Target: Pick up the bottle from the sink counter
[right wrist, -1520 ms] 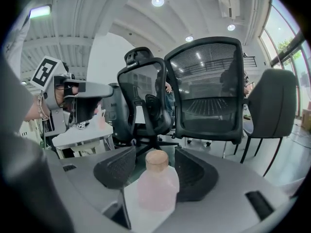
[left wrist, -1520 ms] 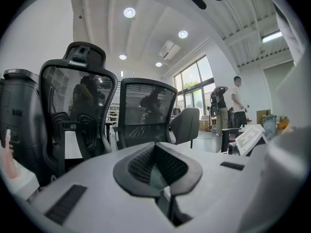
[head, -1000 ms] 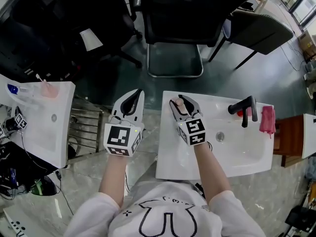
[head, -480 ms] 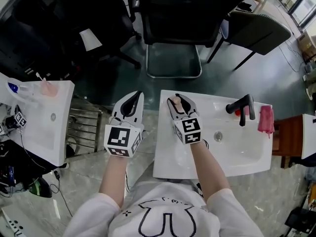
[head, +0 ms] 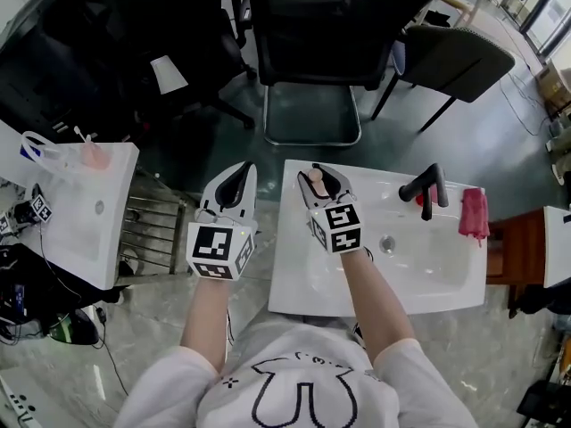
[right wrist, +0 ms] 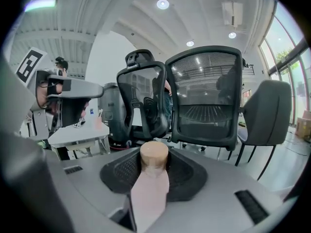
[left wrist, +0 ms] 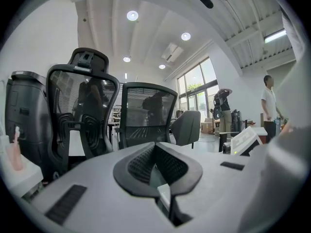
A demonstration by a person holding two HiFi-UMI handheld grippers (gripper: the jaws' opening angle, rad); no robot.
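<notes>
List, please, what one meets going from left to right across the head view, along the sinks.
Pink cup → left tongs → bottle → drain → faucet → pink cloth.

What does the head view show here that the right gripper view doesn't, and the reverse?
Head view only: the sink, its black faucet, a pink cloth and the person's forearms. Right gripper view only: ceiling lights, and the bottle side-on, tan cap above pink body. Both: the right tool, jaws closing with the bottle between them, and the black office chair.
</notes>
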